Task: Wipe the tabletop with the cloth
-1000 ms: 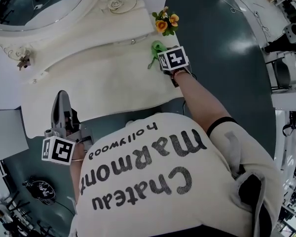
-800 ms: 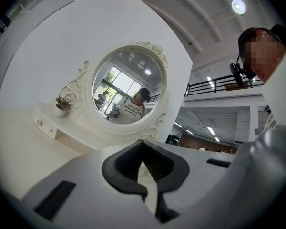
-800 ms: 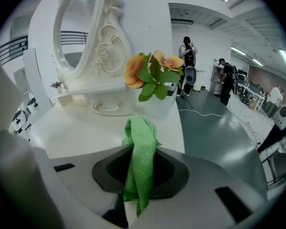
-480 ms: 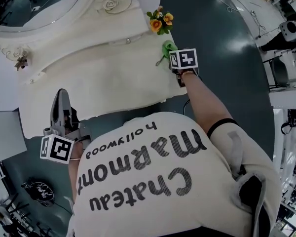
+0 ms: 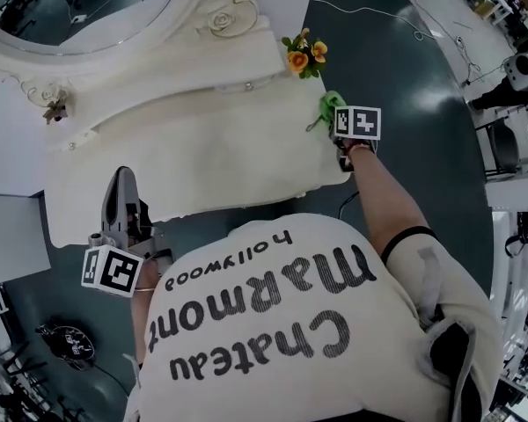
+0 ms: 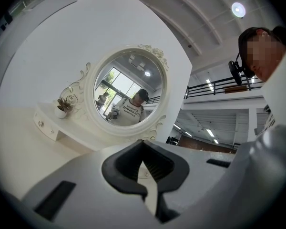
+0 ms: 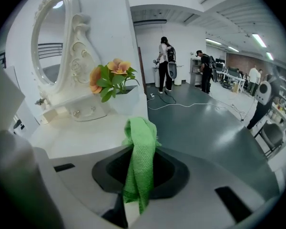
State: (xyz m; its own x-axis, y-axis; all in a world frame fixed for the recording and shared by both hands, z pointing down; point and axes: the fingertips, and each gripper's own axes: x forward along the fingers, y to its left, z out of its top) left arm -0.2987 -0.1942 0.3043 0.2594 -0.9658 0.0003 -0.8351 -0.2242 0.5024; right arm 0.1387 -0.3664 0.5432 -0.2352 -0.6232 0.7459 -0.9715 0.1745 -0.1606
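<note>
A green cloth (image 5: 326,107) lies bunched at the right edge of the white dressing table (image 5: 202,156), just below the flowers. My right gripper (image 5: 336,120) is shut on it, and its marker cube hides the jaws in the head view. In the right gripper view the green cloth (image 7: 141,161) hangs pinched between the jaws of the right gripper (image 7: 137,178), above the tabletop (image 7: 81,135). My left gripper (image 5: 121,185) hovers at the table's front left edge. In its own view the left gripper (image 6: 144,170) is shut with nothing held.
A small pot of orange flowers (image 5: 304,53) stands at the table's back right corner, close to the cloth. An oval mirror (image 6: 128,92) in an ornate white frame rises at the back, with a drawer shelf (image 5: 158,90) under it. Grey floor (image 5: 405,69) lies to the right.
My right gripper has dragged the green cloth rightward across the tabletop to its right edge. The left gripper has stayed at the front left edge.
</note>
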